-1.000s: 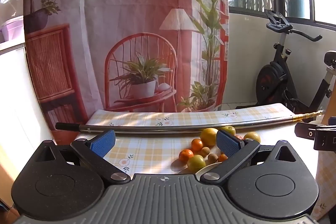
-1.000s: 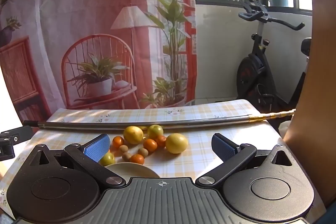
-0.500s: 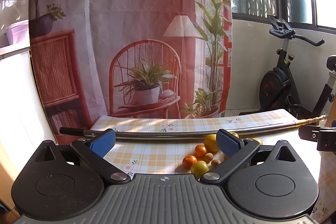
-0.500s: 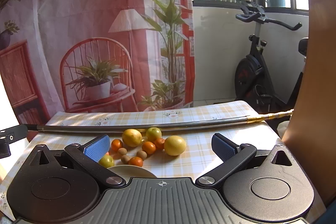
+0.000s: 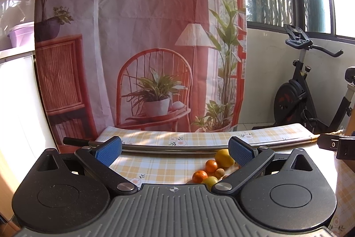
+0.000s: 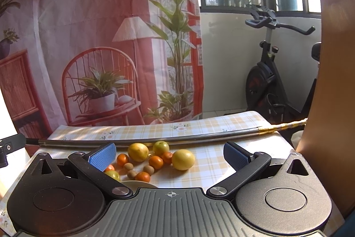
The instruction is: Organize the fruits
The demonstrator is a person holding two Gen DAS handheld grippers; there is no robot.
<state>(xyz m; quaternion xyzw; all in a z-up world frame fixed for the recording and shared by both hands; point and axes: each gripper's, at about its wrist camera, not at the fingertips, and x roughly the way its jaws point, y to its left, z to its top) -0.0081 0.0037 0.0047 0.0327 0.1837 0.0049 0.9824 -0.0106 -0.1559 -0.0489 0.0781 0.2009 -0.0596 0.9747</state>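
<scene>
Your right gripper point(image 6: 168, 153) stands with jaws wide apart and empty; the fruits point(image 6: 153, 159) lie on the tablecloth point(image 6: 213, 161) just ahead, at 11 o'clock from its centre, the nearer of your two tools. Your left gripper point(image 5: 175, 151) is likewise spread and empty, with the fruits point(image 5: 213, 168) at its 2 o'clock beside the right pad. The bowl point(image 6: 137, 184) shows only its rim, below the fruits; its contents cannot be told. A rod point(image 6: 177, 140) lies crosswise beyond the fruits.
</scene>
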